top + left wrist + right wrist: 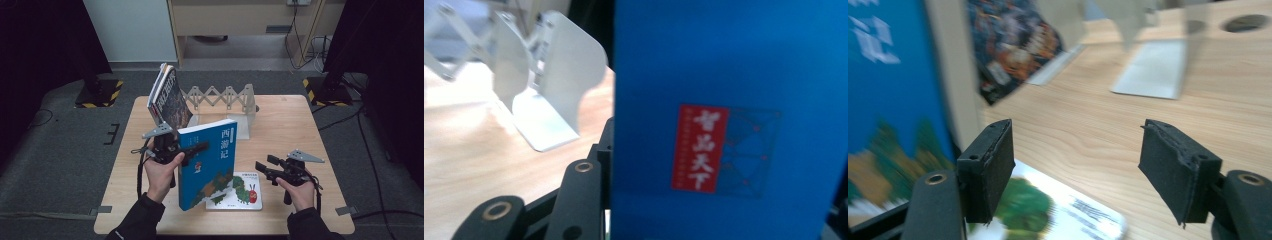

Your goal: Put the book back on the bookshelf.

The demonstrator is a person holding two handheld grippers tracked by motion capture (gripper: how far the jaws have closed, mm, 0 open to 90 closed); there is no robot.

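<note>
- Blue book (207, 162) stands upright near the table's middle, its lower edge on or just above the wood — left gripper (192, 149) is clamped on its spine side, one jaw across the cover.
- Left gripper view: blue cover (729, 120) with its red label sits close against the lens; one black jaw visible alongside the book's edge, pressed to it.
- Picture book (235, 191) with a green caterpillar lies flat just beside the blue book's foot, partly tucked behind it.
- Right gripper (265, 167) hovers over the table right of the picture book, jaws apart and holding nothing; in the right gripper view its pads (988, 167) frame bare wood with the picture book's corner below.
- White expanding book rack (225, 100) stands at the far side; its nearer slots look vacant.
- Dark-covered books (169, 97) lean at the rack's left end — judged as already shelved.
- Table (285, 125) otherwise bare.
- Progress, as a judgement: roughly mid-task. Blue book is lifted and in transit, not yet in a slot; picture book untouched and left to do.
</note>
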